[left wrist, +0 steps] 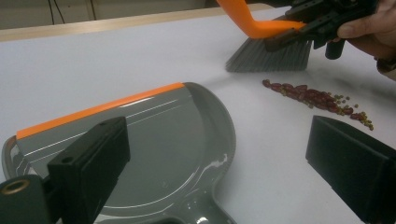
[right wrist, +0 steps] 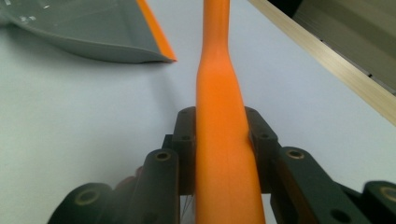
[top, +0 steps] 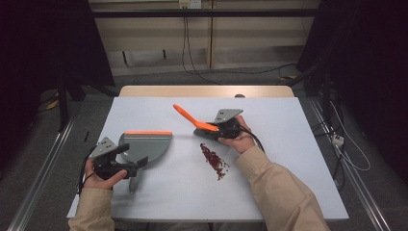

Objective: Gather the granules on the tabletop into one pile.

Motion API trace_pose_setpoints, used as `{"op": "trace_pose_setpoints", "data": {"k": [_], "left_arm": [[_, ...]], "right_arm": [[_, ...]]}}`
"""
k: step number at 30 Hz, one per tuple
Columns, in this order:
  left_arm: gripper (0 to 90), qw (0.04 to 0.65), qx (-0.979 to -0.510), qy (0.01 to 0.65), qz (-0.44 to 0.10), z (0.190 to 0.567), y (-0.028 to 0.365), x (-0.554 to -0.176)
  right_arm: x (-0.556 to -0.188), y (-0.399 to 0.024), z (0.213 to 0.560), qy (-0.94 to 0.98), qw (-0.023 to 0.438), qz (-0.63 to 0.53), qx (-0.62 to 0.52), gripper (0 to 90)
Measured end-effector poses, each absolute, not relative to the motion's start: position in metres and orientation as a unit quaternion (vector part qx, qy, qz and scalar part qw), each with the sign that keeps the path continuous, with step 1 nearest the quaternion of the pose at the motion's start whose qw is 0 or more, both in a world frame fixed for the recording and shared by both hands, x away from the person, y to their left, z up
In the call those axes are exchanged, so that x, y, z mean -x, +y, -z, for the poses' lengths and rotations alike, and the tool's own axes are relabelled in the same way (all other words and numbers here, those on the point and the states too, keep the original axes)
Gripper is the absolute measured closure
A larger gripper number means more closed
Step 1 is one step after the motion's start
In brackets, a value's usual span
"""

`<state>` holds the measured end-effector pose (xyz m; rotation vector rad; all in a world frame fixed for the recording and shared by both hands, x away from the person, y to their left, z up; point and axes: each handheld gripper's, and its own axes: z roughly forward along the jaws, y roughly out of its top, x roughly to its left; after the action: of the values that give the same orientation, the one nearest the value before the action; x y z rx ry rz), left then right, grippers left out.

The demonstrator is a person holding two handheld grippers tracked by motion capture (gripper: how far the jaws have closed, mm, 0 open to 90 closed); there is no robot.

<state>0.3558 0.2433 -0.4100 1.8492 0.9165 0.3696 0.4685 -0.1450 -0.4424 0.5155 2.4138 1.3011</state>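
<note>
The right gripper [top: 226, 129] was clamped on the orange handle of a small brush [top: 191, 117], its jaws pressed against both sides of that handle in the right gripper view, where the handle [right wrist: 219, 116] ran straight up between them. In the high view the brush sat near the middle of the table [top: 298, 159], the handle slanting up and away to the left and the grey bristles low under the gripper. The left gripper view showed the bristles [left wrist: 271, 58] hanging just above the table top, close behind a short line of dark red beans [left wrist: 313, 95] with a few small greenish bits at its end; I could not tell whether the bristle tips touched the surface. In the high view the beans [top: 214, 161] lay in a slanted streak just in front of the right hand [top: 240, 140], well apart from the dustpan [top: 146, 145]. The dustpan lay flat on the left half of the table, its orange lip turned toward the far side and its handle pointing back to the person. The left gripper [top: 126, 166] was at the near end of the dustpan, by the handle; its jaws stood wide in the left gripper view, one over the pan [left wrist: 177, 154] and one over bare table, pressing on nothing
</note>
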Motion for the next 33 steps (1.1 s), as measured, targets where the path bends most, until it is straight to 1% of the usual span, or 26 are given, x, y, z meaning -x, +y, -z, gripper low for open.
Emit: {"op": "trace_pose_setpoints", "data": {"k": [5,16,24,33], "left_arm": [[6.1,0.5,-0.762,0.382,-0.152,0.411,0.245,-0.356],[6.1,0.501,-0.761,0.383,-0.152,0.41,0.245,-0.355],[6.1,0.504,-0.759,0.383,-0.154,0.409,0.245,-0.355],[6.1,0.502,-0.76,0.382,-0.155,0.409,0.244,-0.355]], "right_arm": [[-0.455,-0.136,0.44,0.875,0.172,-0.434,-0.13,71.0],[-0.434,-0.139,0.437,0.895,0.138,-0.418,-0.077,69.9],[-0.417,-0.142,0.435,0.9,0.124,-0.414,-0.06,69.6],[-0.405,-0.143,0.433,0.9,0.12,-0.415,-0.063,69.7]]}}
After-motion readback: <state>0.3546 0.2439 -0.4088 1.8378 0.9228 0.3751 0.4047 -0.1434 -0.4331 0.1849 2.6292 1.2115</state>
